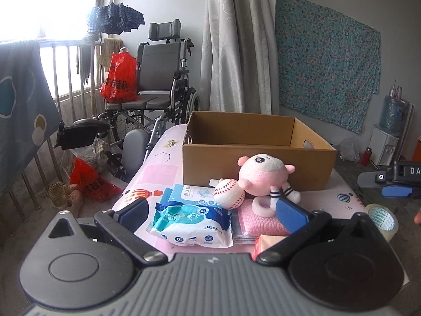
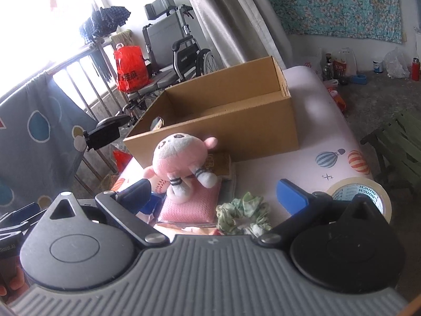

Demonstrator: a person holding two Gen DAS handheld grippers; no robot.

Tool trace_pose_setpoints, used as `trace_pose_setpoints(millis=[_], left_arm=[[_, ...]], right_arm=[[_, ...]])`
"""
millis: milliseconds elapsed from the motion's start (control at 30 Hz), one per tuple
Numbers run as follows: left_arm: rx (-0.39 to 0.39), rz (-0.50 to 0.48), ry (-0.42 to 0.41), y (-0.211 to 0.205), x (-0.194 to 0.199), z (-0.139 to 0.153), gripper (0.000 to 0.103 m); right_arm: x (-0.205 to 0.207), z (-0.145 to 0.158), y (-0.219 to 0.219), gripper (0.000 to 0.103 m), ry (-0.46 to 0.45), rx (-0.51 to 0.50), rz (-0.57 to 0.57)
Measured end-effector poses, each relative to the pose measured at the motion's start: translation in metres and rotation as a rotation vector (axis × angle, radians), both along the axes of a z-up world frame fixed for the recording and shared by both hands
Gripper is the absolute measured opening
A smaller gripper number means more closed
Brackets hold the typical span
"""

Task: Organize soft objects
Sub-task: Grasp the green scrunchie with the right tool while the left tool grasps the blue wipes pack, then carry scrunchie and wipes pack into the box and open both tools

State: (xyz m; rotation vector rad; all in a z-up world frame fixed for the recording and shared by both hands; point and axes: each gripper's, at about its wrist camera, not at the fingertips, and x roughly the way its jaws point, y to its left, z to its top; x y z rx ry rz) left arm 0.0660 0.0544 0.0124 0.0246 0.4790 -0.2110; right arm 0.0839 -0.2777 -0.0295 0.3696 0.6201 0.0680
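The left tongs [image 1: 213, 214] stood wide and empty, hovering over the near edge of the pink table [image 1: 158, 173], their blue pads either side of a wet-wipes pack [image 1: 194, 226] printed "30" and, upside down, what looked like "TOYSEN". Behind it lay a second blue-and-white pack [image 1: 193, 193] with small writing too fine to read. Just right of that sat a soft baseball [image 1: 229, 193], touching the pink plush toy [image 1: 263, 176], which leaned against the near wall of the open cardboard box [image 1: 252, 163]. A pink knitted cloth [image 1: 260, 222] lay under the toy's striped legs, with a pink ring [image 1: 263, 206] on top of it.

The right tongs [image 2: 213, 197] were also wide and held nothing, poised above a green-and-white scrunchie [image 2: 242, 212] beside the knitted cloth [image 2: 189, 208]. The plush toy [image 2: 181, 155] sat on that cloth, in front of the box [image 2: 236, 131]. The box looked empty as far as its inside showed. Open tabletop [image 2: 315, 121] ran to the right of the box and toward the far edge. At the near right edge stood a roll of clear tape [image 2: 360, 194] marked "LAUNCH". Far left, a wheelchair [image 1: 158, 79] carried a red bag [image 1: 119, 76] with Chinese writing
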Motion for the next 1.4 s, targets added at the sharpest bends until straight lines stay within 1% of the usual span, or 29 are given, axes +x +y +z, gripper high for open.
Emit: trace_pose_setpoints(millis=[67, 167, 233, 300, 400, 433, 500, 567, 633, 667, 700, 767, 800, 833, 900, 933, 967, 1000, 1067, 1133, 1167, 1200, 1267, 1333, 1400], left_arm=[[0.012, -0.005, 0.023, 0.003, 0.003, -0.013, 0.103], [0.036, -0.003, 0.058, 0.004, 0.012, -0.030, 0.103], [0.057, -0.016, 0.080, 0.003, 0.025, -0.044, 0.103], [0.065, -0.034, 0.095, 0.002, 0.042, -0.055, 0.103], [0.050, -0.084, 0.119, 0.002, 0.070, -0.072, 0.103], [0.055, -0.087, 0.132, 0.000, 0.080, -0.077, 0.103], [0.070, -0.085, 0.134, -0.001, 0.095, -0.083, 0.103], [0.078, -0.091, 0.119, -0.001, 0.110, -0.090, 0.103], [0.085, -0.087, 0.146, 0.000, 0.123, -0.095, 0.103], [0.086, -0.089, 0.166, 0.001, 0.130, -0.098, 0.103], [0.087, -0.080, 0.186, 0.003, 0.137, -0.103, 0.103], [0.096, -0.042, 0.238, 0.008, 0.151, -0.114, 0.103], [0.089, -0.036, 0.260, 0.010, 0.156, -0.117, 0.103], [0.065, -0.045, 0.258, 0.014, 0.159, -0.120, 0.103], [0.054, -0.062, 0.270, 0.017, 0.164, -0.122, 0.103], [0.054, -0.083, 0.298, 0.015, 0.169, -0.125, 0.103], [0.066, -0.087, 0.308, 0.013, 0.171, -0.127, 0.103], [0.081, -0.087, 0.294, 0.010, 0.170, -0.130, 0.103], [0.100, -0.063, 0.293, 0.004, 0.168, -0.132, 0.103], [0.107, -0.040, 0.291, 0.000, 0.166, -0.134, 0.103], [0.114, -0.037, 0.286, -0.003, 0.165, -0.136, 0.101], [0.123, -0.035, 0.281, -0.005, 0.164, -0.138, 0.098], [0.142, -0.030, 0.260, -0.009, 0.158, -0.140, 0.096], [0.119, -0.030, 0.261, -0.005, 0.156, -0.140, 0.092], [0.113, -0.030, 0.268, -0.003, 0.156, -0.138, 0.090]], right_arm=[[0.006, -0.011, -0.004, 0.102, 0.052, -0.010, -0.008], [0.009, -0.031, -0.012, 0.102, 0.110, 0.030, -0.018], [0.012, -0.045, -0.014, 0.101, 0.149, 0.047, -0.014], [0.018, -0.060, -0.013, 0.101, 0.178, 0.043, -0.015], [0.031, -0.077, -0.011, 0.100, 0.223, 0.056, -0.034], [0.035, -0.082, -0.010, 0.100, 0.232, 0.064, -0.040], [0.047, -0.090, -0.006, 0.100, 0.244, 0.066, -0.032], [0.060, -0.101, -0.001, 0.098, 0.265, 0.058, -0.010], [0.072, -0.113, 0.004, 0.084, 0.307, 0.056, 0.011], [0.075, -0.118, 0.005, 0.083, 0.315, 0.067, 0.009], [0.077, -0.120, 0.005, 0.082, 0.295, 0.075, 0.009], [0.082, -0.120, 0.009, 0.077, 0.283, 0.034, 0.021], [0.085, -0.120, 0.010, 0.072, 0.280, 0.016, 0.025], [0.088, -0.121, 0.011, 0.058, 0.275, 0.005, 0.026], [0.094, -0.121, 0.012, 0.035, 0.280, -0.053, -0.005], [0.097, -0.121, 0.011, 0.034, 0.282, -0.060, 0.007], [0.099, -0.121, 0.011, 0.033, 0.290, -0.064, 0.013], [0.100, -0.121, 0.010, 0.027, 0.301, -0.056, 0.014], [0.098, -0.121, 0.005, 0.023, 0.311, -0.010, 0.022], [0.092, -0.124, 0.003, 0.019, 0.295, -0.026, 0.038], [0.089, -0.123, 0.004, 0.017, 0.297, -0.040, 0.041], [0.088, -0.122, 0.005, 0.016, 0.308, -0.048, 0.057], [0.084, -0.121, 0.002, 0.015, 0.328, -0.011, 0.067], [0.077, -0.122, -0.001, 0.014, 0.314, -0.011, 0.079], [0.075, -0.122, -0.004, 0.014, 0.314, -0.005, 0.063]])
